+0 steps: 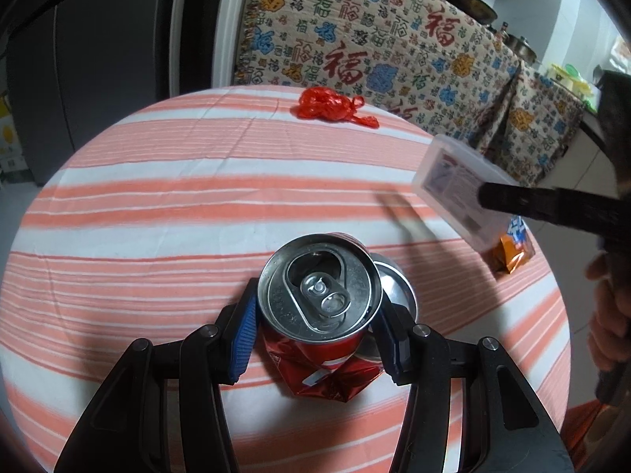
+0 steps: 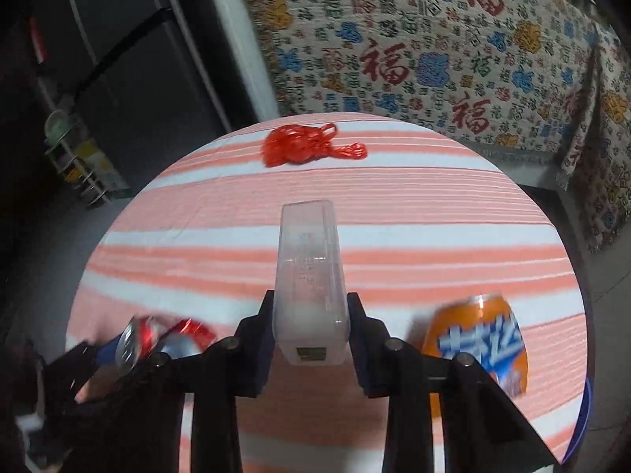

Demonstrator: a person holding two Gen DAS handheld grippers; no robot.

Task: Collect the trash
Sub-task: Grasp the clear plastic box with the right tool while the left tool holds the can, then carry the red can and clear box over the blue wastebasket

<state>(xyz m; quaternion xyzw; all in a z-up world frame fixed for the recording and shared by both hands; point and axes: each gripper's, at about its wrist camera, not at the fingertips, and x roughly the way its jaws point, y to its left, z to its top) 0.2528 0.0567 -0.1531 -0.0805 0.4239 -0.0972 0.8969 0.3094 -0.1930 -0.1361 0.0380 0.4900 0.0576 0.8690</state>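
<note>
Striped in orange and white, the round surface (image 1: pixel 157 205) stands before a wall hanging (image 1: pixel 374 39) printed with characters. On it lie one knotted red plastic bag (image 1: pixel 329 106) at the far edge and one orange can (image 2: pixel 479 341) at the right. The left hand-held gripper (image 1: pixel 315 339) pinches one crushed red can (image 1: pixel 319 315), its opened top facing the left wrist camera. The right hand-held gripper (image 2: pixel 311 335) is closed on one clear plastic box (image 2: pixel 309 276), raised above the cloth. Two cans, one bag, one box.
</note>
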